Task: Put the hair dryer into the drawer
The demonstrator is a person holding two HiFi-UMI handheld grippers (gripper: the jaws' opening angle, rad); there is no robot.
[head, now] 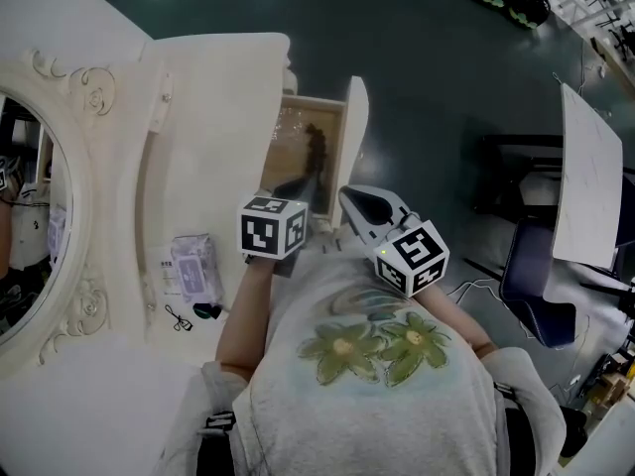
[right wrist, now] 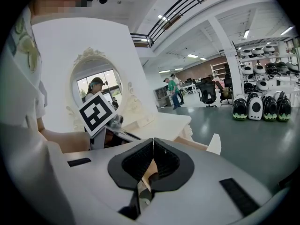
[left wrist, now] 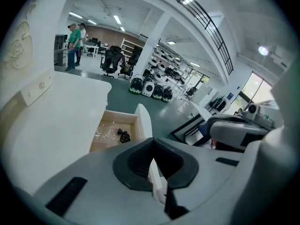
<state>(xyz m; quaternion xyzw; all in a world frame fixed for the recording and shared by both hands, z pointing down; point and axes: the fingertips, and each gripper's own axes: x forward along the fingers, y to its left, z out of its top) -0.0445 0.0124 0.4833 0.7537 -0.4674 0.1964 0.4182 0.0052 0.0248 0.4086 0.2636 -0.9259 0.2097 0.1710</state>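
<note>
The white dressing table's drawer stands pulled out, its front panel toward me. A small black item lies on its wooden floor and also shows in the left gripper view as a black item; I cannot tell whether it is the hair dryer. My left gripper is shut with nothing in it, its marker cube just short of the drawer. My right gripper hangs beside the drawer front, and in its own view the right gripper is shut and holds nothing.
An oval mirror stands at the tabletop's left. A pack of wipes and small dark items lie on the top. A blue chair and a white board stand to the right. People stand far off.
</note>
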